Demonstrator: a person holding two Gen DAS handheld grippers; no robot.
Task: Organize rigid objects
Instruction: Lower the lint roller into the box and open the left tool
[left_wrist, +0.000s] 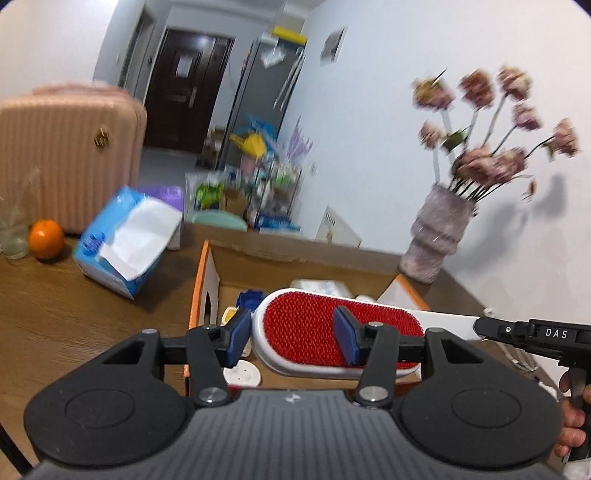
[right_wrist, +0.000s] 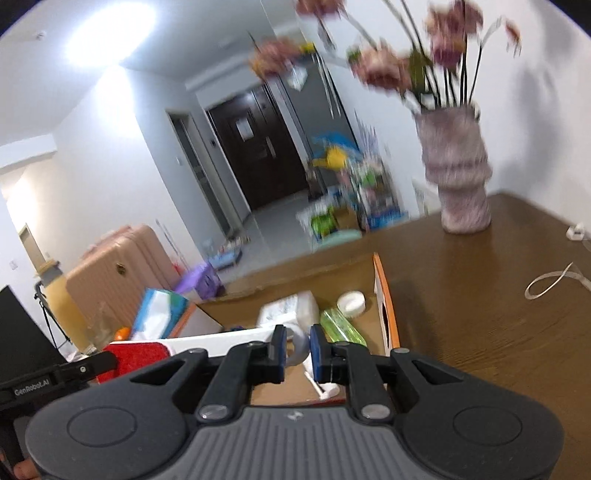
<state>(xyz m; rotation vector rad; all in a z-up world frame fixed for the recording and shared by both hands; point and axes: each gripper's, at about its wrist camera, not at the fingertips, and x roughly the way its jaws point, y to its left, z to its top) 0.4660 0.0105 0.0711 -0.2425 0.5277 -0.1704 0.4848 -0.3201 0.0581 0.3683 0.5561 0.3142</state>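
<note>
- Both grippers are on the same thing here: a white lint brush with a red bristle pad, held level over an open cardboard box on the brown wooden surface.
- The left gripper has its blue pads on either side of the brush's wide head, pinching it across the red part.
- The right gripper is squeezed nearly together on the brush's thin white handle, right at the loop end. From the left view you can see it coming in from the right edge, with a hand behind it.
- Inside the box: a green bottle, a round white lid, a white packet, plus something blue and something yellow I can't make out.
- On the surface to the left there's a blue tissue pack and an orange, with a pink suitcase behind.
- A vase of pinkish flowers stands to the right of the box, and a white cable lies further right.
- The background's pretty blurry.
</note>
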